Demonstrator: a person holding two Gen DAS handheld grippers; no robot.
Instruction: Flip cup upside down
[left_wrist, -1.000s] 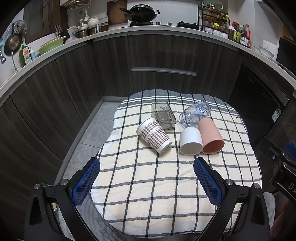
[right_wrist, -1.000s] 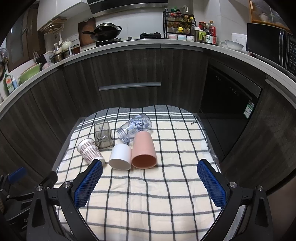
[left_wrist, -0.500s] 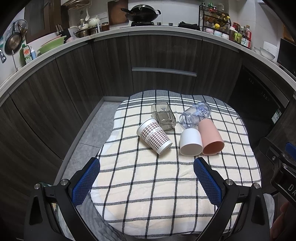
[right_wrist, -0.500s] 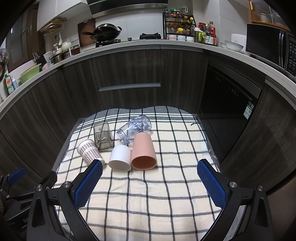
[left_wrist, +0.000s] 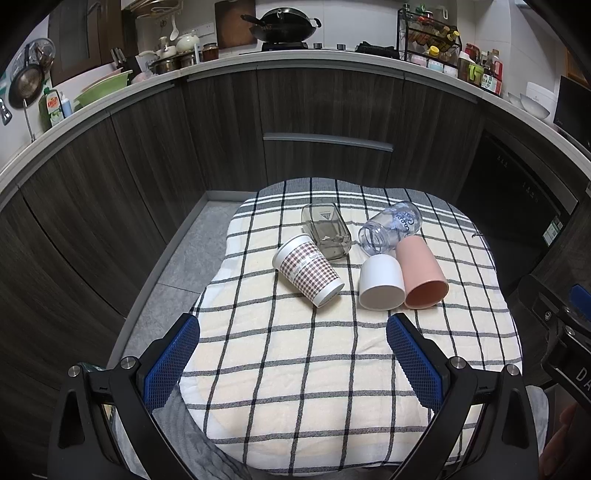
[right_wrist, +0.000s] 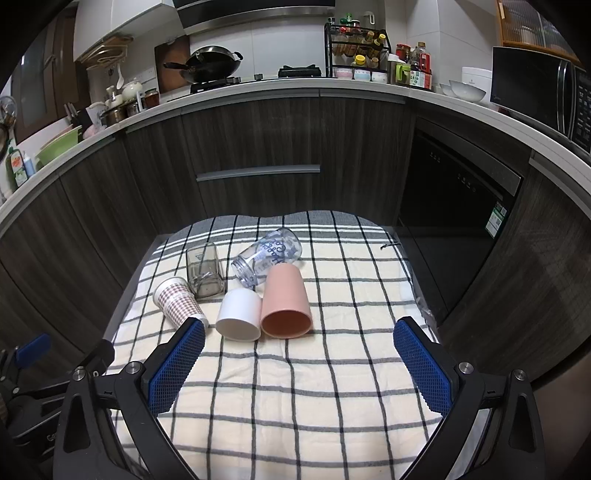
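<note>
Both jaws spread wide, 5 cups (left_wrist: 382, 282) lying sideways, mouths mostly camera-ward

A home kitchen: a curved pale countertop (right_wrist: 332, 86) runs over dark wood-grain cabinets (right_wrist: 258, 133), carrying a black wok (right_wrist: 212, 68) on a gas hob, a wire rack of spice bottles (right_wrist: 356, 40), white bowls (right_wrist: 467, 90) and a black microwave (right_wrist: 535, 88). A green dish-soap bottle (left_wrist: 51, 107) stands beside a pale green basin (left_wrist: 103, 92).
</note>
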